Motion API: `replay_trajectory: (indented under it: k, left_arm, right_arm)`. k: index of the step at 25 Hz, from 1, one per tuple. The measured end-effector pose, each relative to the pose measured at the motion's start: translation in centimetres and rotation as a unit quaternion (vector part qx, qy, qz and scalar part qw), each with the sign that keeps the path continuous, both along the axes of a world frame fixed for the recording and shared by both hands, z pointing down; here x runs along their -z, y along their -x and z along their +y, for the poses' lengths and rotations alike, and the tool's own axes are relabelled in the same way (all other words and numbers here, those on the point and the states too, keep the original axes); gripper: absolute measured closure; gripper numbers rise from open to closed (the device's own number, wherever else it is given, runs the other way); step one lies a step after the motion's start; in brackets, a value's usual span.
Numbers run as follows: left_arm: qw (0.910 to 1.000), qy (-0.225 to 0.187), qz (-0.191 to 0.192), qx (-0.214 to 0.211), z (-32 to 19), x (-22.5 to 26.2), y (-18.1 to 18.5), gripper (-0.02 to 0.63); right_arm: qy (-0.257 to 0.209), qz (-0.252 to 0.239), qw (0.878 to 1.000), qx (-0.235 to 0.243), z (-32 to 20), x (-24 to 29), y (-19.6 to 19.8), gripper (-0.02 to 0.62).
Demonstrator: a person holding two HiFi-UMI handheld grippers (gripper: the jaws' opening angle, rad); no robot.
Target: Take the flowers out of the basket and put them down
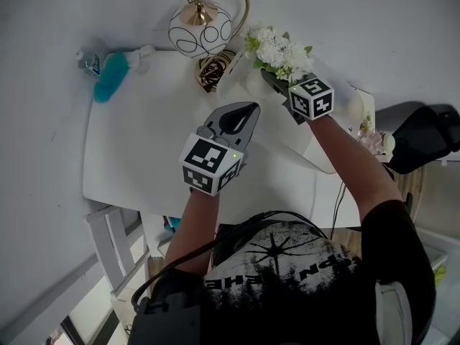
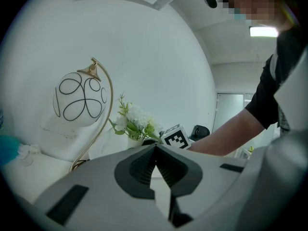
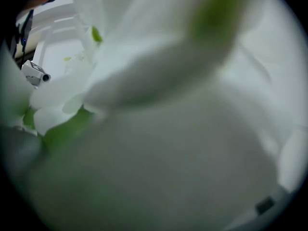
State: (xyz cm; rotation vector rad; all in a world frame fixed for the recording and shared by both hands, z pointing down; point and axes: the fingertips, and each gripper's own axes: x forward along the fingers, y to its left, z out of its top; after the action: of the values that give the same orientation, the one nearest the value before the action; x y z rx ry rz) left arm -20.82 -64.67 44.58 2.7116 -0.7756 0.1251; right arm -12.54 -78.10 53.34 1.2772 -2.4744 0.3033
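A bunch of white flowers (image 1: 277, 49) with green leaves stands at the far side of the white table (image 1: 144, 142), in a small white container (image 2: 134, 142). My right gripper (image 1: 274, 81) reaches into the bunch from the near side, and the blooms hide its fingertips. The right gripper view is filled with blurred white petals (image 3: 144, 57) and some green, so how its jaws stand is hidden. My left gripper (image 1: 248, 110) hovers over the table middle, pointing at the flowers (image 2: 134, 121). Its jaws (image 2: 156, 147) meet at the tips with nothing between them.
A white globe lamp (image 1: 201, 27) on a gold arc stands just left of the flowers, over a gold base (image 1: 214, 69). A blue fluffy thing (image 1: 110, 77) lies at the table's far left corner. More pale flowers (image 1: 374, 141) and a black object (image 1: 428, 139) sit to the right.
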Motion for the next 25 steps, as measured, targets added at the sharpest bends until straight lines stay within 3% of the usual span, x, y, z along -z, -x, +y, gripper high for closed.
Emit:
replay_trajectory:
  k: [16, 25]
  left_arm:
    - [0.9995, -0.015, -0.027, 0.005, 2.4, 1.4, 0.3, 0.595]
    - [0.9987, -0.037, -0.025, -0.026, 5.4, 4.1, -3.7, 0.595]
  right_arm:
    - [0.018, -0.003, 0.999, 0.038, 4.7, 3.7, 1.5, 0.354]
    - [0.000, -0.001, 1.000, 0.029, 7.7, 8.6, -1.5, 0.354]
